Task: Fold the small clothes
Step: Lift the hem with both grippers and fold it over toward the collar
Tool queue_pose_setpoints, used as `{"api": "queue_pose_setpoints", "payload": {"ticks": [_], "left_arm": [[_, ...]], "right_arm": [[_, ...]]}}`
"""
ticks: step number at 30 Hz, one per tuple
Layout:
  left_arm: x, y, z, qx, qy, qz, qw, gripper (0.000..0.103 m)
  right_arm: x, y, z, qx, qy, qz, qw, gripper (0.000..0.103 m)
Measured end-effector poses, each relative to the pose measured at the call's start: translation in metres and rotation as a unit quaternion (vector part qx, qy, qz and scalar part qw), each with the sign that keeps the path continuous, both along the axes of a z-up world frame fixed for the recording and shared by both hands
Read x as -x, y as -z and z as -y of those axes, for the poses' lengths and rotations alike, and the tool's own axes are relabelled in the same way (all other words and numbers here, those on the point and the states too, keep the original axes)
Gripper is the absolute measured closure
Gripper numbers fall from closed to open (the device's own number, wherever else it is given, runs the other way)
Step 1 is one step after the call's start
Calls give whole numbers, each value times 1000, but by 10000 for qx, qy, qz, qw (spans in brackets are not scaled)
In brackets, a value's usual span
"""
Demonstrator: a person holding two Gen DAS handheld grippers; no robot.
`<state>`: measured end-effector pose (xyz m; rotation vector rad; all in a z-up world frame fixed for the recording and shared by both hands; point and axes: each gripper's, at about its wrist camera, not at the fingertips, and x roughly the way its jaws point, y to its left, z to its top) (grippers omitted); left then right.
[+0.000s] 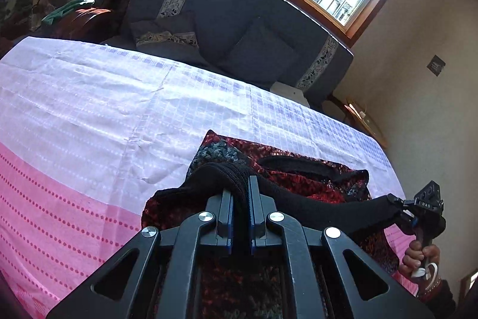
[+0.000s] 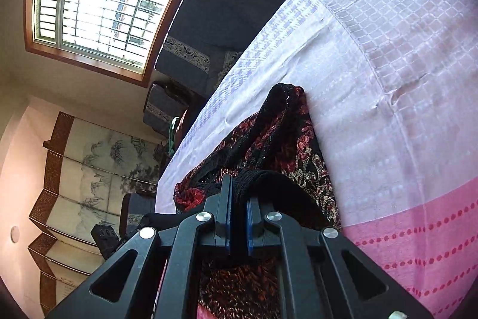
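Left gripper [image 1: 240, 193] & right gripper [image 2: 239, 193] both clamped on black hem of red-black garment [image 1: 298, 169], over pink-white tablecloth [image 1: 89, 109].

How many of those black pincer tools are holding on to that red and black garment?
2. The left gripper pinches the garment's black edge band near one end; the right gripper pinches the same band farther along.

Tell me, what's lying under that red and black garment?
The pink and white tablecloth shows all around the garment. Whatever lies directly beneath is covered by it and cannot be seen.
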<state>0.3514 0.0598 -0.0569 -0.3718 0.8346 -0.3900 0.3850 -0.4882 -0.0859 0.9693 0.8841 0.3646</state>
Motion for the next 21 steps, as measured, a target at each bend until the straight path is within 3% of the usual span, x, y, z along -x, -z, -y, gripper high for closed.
{"api": "queue_pose_setpoints", "payload": {"ticks": [7, 9, 11, 15, 17, 18, 19, 21], "left_arm": [[-14, 6, -13, 436, -126, 27, 9990, 81], [-16, 6, -21, 560, -335, 84, 9978, 61], [-16, 3, -28, 624, -543, 267, 9962, 48], [-13, -1, -33, 572, -610, 359, 9958, 48], [-11, -2, -28, 257, -436, 222, 9985, 48], [-9, -1, -25, 242, -269, 103, 9993, 48], [-6, 0, -22, 207, -142, 16, 9997, 48], [6, 1, -20, 10, -55, -21, 10000, 48]], "right_arm": [[-15, 17, 6, -339, 187, -47, 9992, 91], [-16, 23, 9, -461, 276, -25, 9986, 91], [-17, 31, 16, -753, 429, -6, 9962, 90], [-15, 43, 25, -1214, 676, -69, 9903, 87], [-8, 49, 32, -1435, 840, -113, 9860, 71], [-4, 49, 35, -1544, 885, -31, 9840, 57], [-1, 48, 39, -1597, 882, 19, 9832, 50], [7, 39, 45, -1457, 880, 125, 9853, 47]]}}
